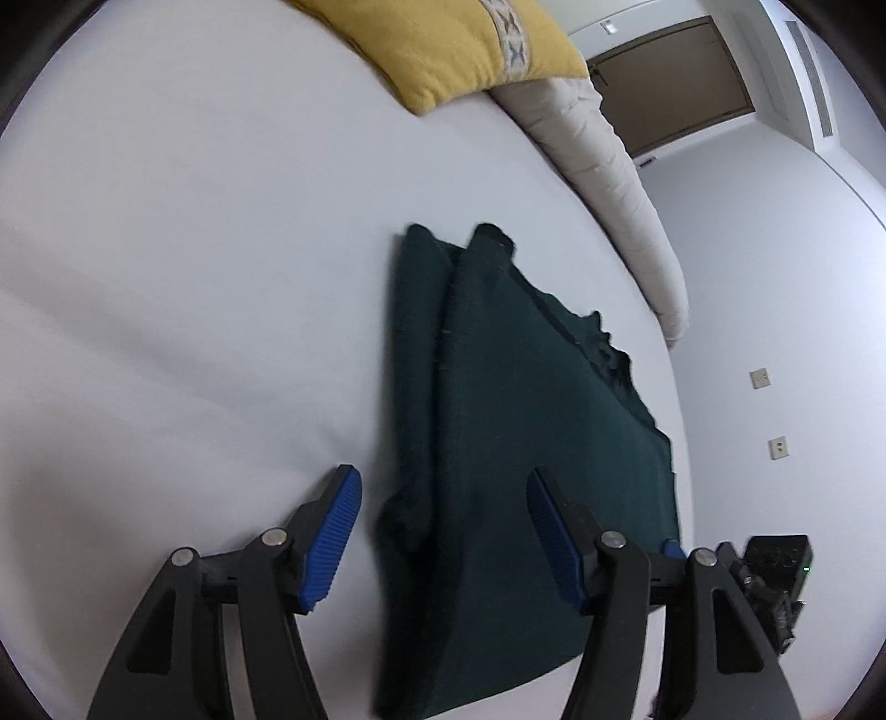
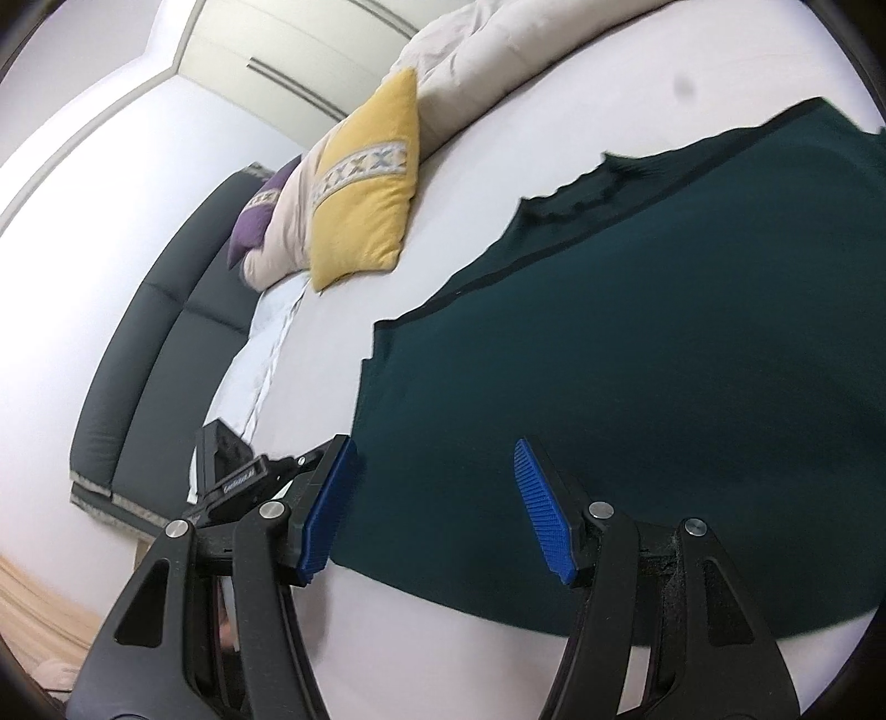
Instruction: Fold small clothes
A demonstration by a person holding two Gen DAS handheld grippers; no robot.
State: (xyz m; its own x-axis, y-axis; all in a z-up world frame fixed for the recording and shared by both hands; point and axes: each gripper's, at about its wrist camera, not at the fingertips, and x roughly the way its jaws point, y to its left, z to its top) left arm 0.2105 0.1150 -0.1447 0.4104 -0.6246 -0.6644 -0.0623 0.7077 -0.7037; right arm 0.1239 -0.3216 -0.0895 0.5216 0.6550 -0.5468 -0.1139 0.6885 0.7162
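A dark green garment (image 1: 515,443) lies flat on the white bed sheet (image 1: 194,277), with a sleeve folded in along its left side. My left gripper (image 1: 443,534) hovers open over the garment's near end; its blue pads (image 1: 332,537) stand apart and press on nothing. In the right wrist view the same garment (image 2: 637,387) spreads wide across the sheet (image 2: 443,188). My right gripper (image 2: 437,507) is open above its near hem, nothing pinched between the pads (image 2: 545,512). Part of the other gripper's body (image 2: 232,476) shows at the left.
A yellow pillow (image 1: 459,44) and a rolled beige duvet (image 1: 614,183) lie at the far end of the bed. A purple pillow (image 2: 257,216) leans on a dark headboard (image 2: 149,343). The bed edge runs just right of the garment, with wall sockets (image 1: 760,378) beyond it.
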